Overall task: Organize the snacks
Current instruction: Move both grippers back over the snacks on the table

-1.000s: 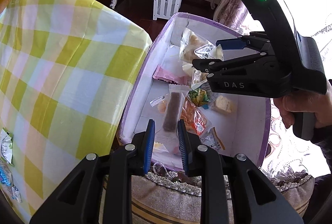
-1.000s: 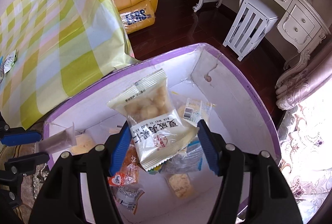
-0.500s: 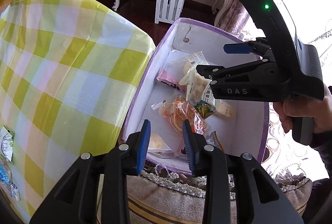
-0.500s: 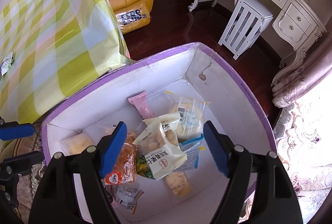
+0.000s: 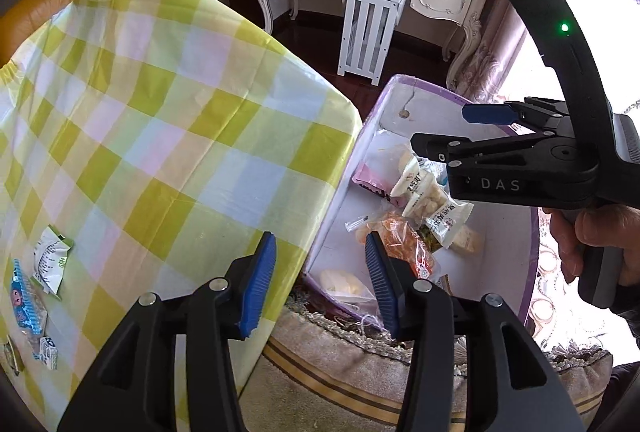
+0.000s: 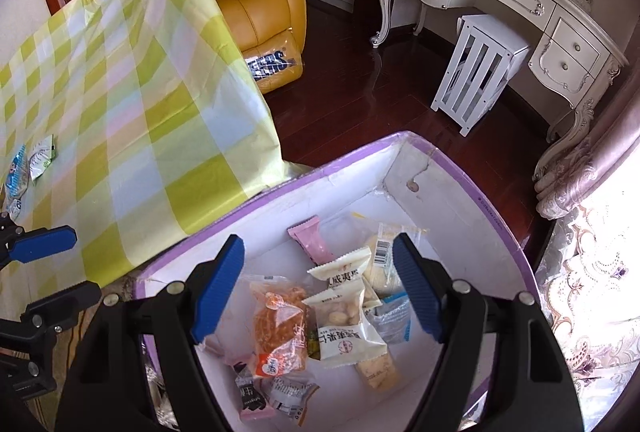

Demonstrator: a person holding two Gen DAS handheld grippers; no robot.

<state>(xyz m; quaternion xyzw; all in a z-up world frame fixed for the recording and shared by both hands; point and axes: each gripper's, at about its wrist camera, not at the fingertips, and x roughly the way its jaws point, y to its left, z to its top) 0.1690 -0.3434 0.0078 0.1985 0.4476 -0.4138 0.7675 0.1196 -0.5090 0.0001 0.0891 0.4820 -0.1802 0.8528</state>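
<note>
Both grippers hover above a purple-rimmed white box that stands beside a table under a yellow-green checked cloth. The left gripper has its jaws opening, blue pads apart with nothing between them; through the gap show the cloth's edge and the box's near corner. The right gripper stands wide open and empty, pointed down into the box; a hand grips its handle at the right of the left wrist view. The snacks lie loose on the box floor: an orange packet at the centre, a white packet of pale round pieces touching it on the right, a pink packet towards the far wall, a clear barcoded packet by the right blue pad, a blue-white packet partly under the white one, and a dark-labelled pink packet near the front wall. On the cloth, well apart from the box, lie a green-white wrapper and, just beside it, a blue wrapper; further small wrappers at the cloth's lower edge are too small to identify.
</note>
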